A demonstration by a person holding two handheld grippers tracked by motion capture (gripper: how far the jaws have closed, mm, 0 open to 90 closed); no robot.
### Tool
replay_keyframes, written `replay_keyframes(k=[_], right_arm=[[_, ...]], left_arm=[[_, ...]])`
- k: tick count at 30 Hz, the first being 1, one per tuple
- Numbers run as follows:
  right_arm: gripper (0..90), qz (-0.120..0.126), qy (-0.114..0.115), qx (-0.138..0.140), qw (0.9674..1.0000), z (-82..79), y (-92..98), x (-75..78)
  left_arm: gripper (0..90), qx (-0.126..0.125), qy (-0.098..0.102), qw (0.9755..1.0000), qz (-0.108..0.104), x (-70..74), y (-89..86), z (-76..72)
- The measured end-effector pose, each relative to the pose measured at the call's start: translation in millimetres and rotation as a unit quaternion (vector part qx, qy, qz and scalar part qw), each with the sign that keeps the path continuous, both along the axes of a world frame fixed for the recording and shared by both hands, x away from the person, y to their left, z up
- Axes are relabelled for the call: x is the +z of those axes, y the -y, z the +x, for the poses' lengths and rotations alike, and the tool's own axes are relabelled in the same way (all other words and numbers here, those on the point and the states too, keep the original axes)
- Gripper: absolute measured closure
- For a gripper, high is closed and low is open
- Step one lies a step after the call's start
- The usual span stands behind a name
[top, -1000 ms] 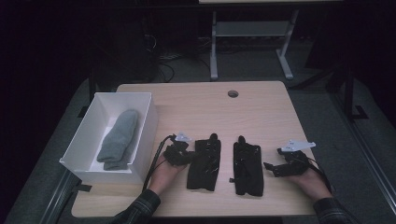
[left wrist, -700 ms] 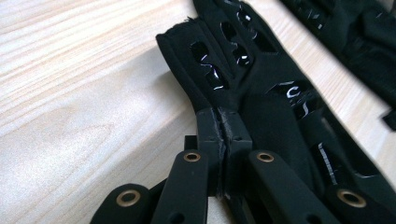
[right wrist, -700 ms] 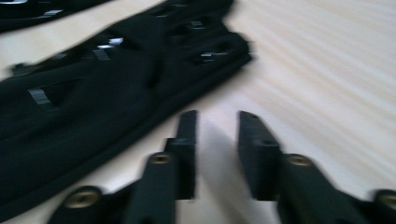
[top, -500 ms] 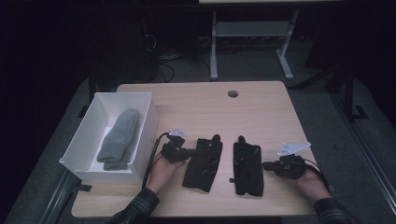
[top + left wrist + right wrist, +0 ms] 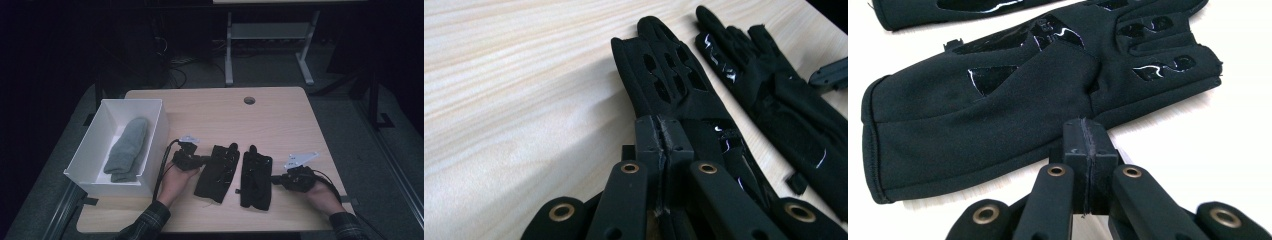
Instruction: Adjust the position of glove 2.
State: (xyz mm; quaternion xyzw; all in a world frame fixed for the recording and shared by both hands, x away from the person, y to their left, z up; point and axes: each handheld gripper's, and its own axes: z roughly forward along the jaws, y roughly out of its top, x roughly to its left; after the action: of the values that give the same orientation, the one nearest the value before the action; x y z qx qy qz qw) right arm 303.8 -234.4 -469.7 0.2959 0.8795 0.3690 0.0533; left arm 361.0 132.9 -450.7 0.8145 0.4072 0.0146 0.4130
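Shifted inward toward right glove [image 5: 255, 173]: right gripper [image 5: 280, 180], jaws just closed, empty. Left gripper [image 5: 204, 161] jaws pressed together at left glove [image 5: 218, 171].

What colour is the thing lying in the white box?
Grey: the folded cloth item in the box is plain grey. The high view shows it best.

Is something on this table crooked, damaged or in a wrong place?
Nothing is damaged or spilled. The left black glove lies slightly slanted beside the straighter right black glove. The grey sock lies inside the white box.
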Motion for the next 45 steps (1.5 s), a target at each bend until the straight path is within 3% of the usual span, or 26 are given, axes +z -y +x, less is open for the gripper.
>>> replay_keyframes(k=[8, 17, 29, 45], right_arm=[[90.0, 0.000, 0.000, 0.013, 0.9999, 2.1, -16.3, 0.2], [90.0, 0.005, 0.006, 0.016, 0.9998, 3.7, -29.4, 0.7], [90.0, -0.001, 0.017, 0.027, 0.9995, 6.3, -49.8, -0.1], [90.0, 0.014, 0.017, 0.046, 0.9987, 12.0, -81.9, 0.1]], left_arm=[[88.2, -0.002, -0.005, 0.9995, -0.030, 3.0, -1.7, 1.0], [88.2, -0.004, -0.007, 0.9967, -0.080, 16.5, -8.3, 3.1], [88.3, -0.015, 0.010, 0.9958, -0.089, 31.2, -3.6, 1.0], [88.4, -0.032, 0.016, 0.9953, -0.090, 35.3, 8.3, -0.7]])
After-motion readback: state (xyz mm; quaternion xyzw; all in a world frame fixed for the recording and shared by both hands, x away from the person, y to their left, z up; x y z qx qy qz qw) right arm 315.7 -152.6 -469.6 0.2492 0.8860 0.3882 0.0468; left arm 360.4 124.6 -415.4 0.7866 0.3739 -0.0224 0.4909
